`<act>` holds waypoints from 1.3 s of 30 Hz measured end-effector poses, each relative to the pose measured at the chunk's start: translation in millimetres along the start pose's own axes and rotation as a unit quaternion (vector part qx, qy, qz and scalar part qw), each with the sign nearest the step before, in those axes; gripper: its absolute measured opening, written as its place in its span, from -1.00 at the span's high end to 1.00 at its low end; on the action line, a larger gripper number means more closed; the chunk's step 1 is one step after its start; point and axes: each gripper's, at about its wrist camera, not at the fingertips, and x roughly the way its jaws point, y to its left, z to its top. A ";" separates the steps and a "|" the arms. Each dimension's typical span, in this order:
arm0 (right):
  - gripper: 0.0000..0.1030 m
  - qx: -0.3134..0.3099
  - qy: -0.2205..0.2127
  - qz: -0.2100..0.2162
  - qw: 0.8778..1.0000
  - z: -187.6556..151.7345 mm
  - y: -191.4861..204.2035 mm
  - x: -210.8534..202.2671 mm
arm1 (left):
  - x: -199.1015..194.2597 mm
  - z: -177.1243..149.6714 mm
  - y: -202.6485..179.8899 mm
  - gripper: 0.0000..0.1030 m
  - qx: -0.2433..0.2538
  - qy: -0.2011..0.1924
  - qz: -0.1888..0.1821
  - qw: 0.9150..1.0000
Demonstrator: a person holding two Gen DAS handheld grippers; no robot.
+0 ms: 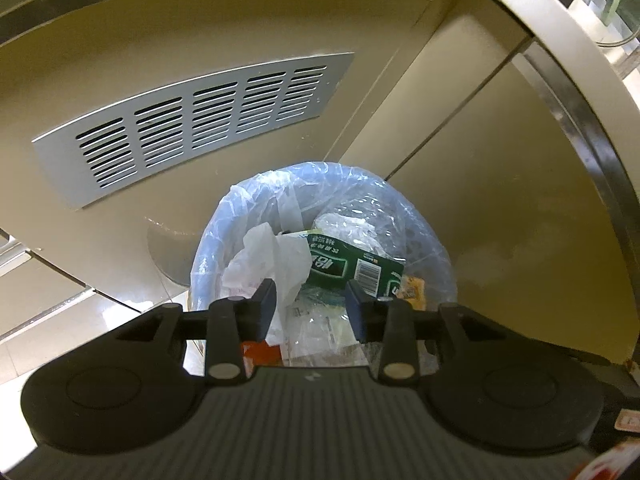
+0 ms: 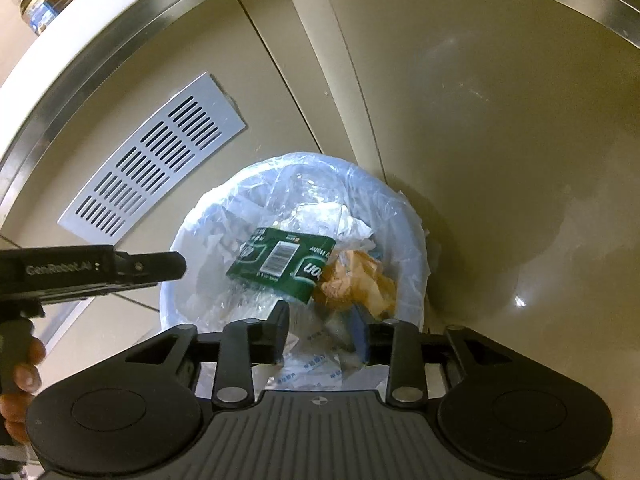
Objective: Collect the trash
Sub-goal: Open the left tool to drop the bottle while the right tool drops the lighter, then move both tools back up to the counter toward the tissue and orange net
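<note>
One round waste bin lined with a clear bluish plastic bag (image 2: 404, 216) stands below me, against the beige cabinet front (image 1: 224, 32) and in its corner, with one slotted grey vent plate (image 1: 192, 120) on the panel behind. Inside I count one green plastic bottle label with a barcode (image 2: 280, 264), one crumpled brown paper wad (image 2: 360, 280) touching its right end, and one crumpled white tissue (image 1: 272, 264). The label lies flattish, its long axis running left to right across the bin. My left gripper (image 1: 312, 308) and my right gripper (image 2: 320, 332) both hover over the near rim, fingers parted, nothing between them. Cabinet walls crowd the bin's far side and right; the left gripper's side stays open.
</note>
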 end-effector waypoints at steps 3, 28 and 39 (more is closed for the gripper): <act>0.25 -0.005 0.000 0.000 1.000 -0.9 2.2 -8.3 | -8.1 -4.0 -0.2 0.35 0.014 -0.001 0.002 1.000; 0.10 -0.024 -0.027 -0.008 0.999 -26.2 45.1 -90.8 | -93.0 -42.3 -2.7 0.32 0.056 -0.001 -0.013 0.998; 0.04 -0.036 -0.046 -0.013 0.998 -34.1 66.5 -126.6 | -133.8 -46.8 -11.7 0.30 0.076 -0.019 -0.020 0.997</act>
